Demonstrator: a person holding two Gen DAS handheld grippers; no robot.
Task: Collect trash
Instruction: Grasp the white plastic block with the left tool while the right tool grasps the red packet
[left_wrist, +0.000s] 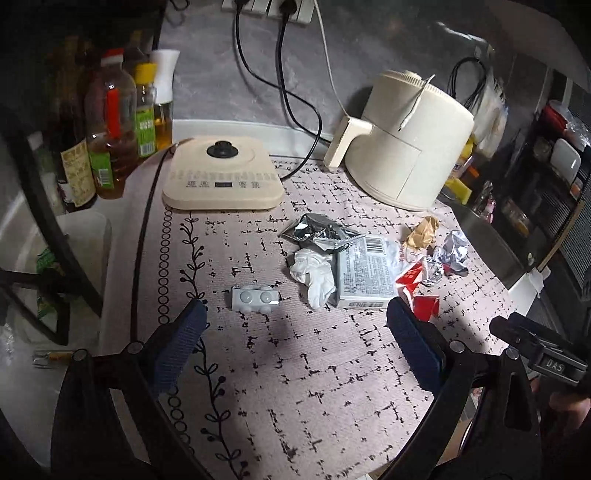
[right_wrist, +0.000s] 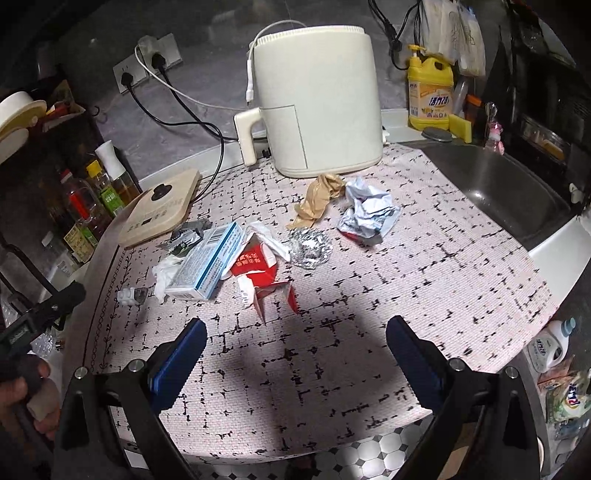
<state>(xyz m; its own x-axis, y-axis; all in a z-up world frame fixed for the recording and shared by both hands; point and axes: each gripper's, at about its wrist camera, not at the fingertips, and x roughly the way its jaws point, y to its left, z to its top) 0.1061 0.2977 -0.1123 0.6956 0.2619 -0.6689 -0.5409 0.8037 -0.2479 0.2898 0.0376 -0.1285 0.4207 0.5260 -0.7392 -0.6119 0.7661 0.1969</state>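
We see a cream air fryer, an induction cooktop, oil bottles, yellow dish soap and a steel sink.

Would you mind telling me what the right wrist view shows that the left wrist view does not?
Only the right wrist view shows the whole yellow detergent bottle and the steel sink basin. Only the left wrist view shows the blister pack face-on and the induction cooker top in full. Both share the air fryer, the barcoded box, the crumpled foil and open tongs, left and right.
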